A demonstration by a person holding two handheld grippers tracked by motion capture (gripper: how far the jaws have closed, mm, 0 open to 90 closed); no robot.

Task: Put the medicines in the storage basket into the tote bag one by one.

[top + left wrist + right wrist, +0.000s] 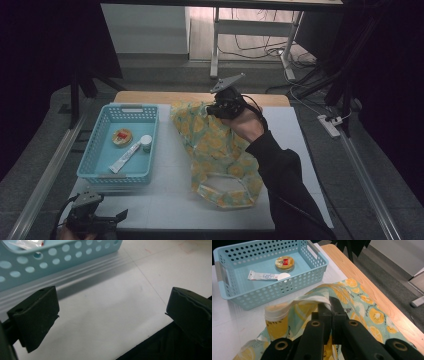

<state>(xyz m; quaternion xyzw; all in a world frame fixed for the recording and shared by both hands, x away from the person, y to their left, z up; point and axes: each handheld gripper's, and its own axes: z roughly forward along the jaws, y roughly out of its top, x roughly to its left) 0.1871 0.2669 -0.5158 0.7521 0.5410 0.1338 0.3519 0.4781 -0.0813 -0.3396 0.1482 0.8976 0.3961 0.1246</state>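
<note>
1. Nearest the camera, at the front edge of the white-topped counter [165, 200] and in front of the pale blue perforated plastic basket [122, 145], the left tongs [107, 219] hang with jaws wide apart and nothing between them.
2. To the right of the basket lies the soft cloth bag printed with yellow lemon slices on pale green [220, 155], its looped handle [222, 192] towards the counter's front and its body stretching away to the far edge.
3. At the bag's far end, level with the basket's far rim, the right tongs [220, 107] are clamped on a white-trimmed hem [317, 299] of the fabric, jaws pressed together with the cloth pinched between them and lifted slightly off the counter.
4. Inside the basket rest a white squeeze tube with a cap [131, 151] and a small round tin with a red-and-gold label [122, 136].
5. The bag looks light, limp and unbreakable; it will likely sag and fold wherever it is unsupported. The stitched hem or the handle seems the surest hold, since thin single cloth could slip from the pads.
</note>
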